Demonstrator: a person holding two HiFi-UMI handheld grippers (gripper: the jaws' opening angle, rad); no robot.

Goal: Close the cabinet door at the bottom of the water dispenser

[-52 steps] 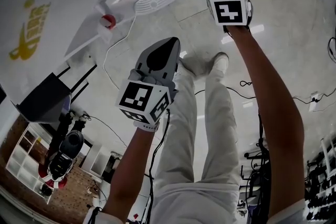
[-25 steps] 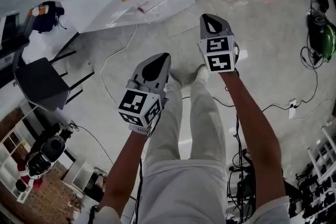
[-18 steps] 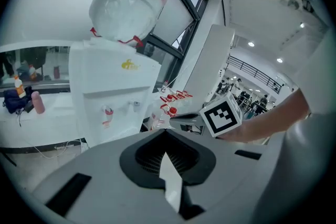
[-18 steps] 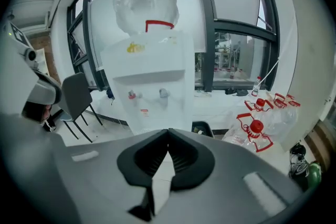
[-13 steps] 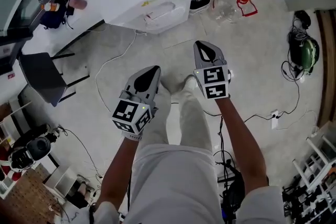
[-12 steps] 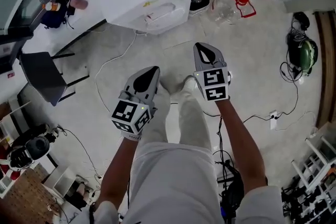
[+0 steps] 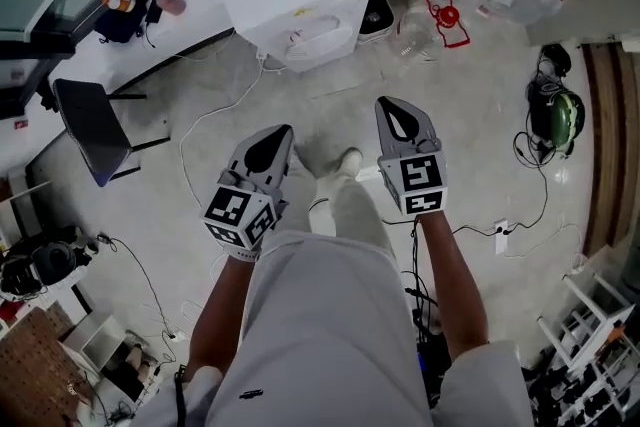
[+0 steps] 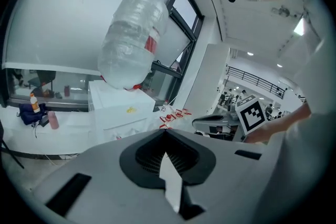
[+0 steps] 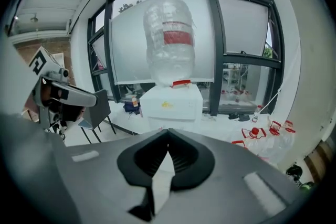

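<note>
Way over at the far side, the water dispenser (image 7: pixel 310 10) sits well apart from the left gripper (image 7: pixel 278 133) and right gripper (image 7: pixel 390 107), both pressed together and empty, so reaching its low cabinet door (hidden right now) could mean snagging that white floor cable (image 7: pixel 183 155) or shoving too hard.

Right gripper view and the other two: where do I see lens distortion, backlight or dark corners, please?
Right gripper view: the window frame bows like a barrel, the daylight behind the water bottle is bright, and a black rim runs round the picture. Left gripper view: stronger bending, so the bottle seems to lean. Head view: mostly sharp and evenly lit, with straight lines curving toward the edges.
</note>
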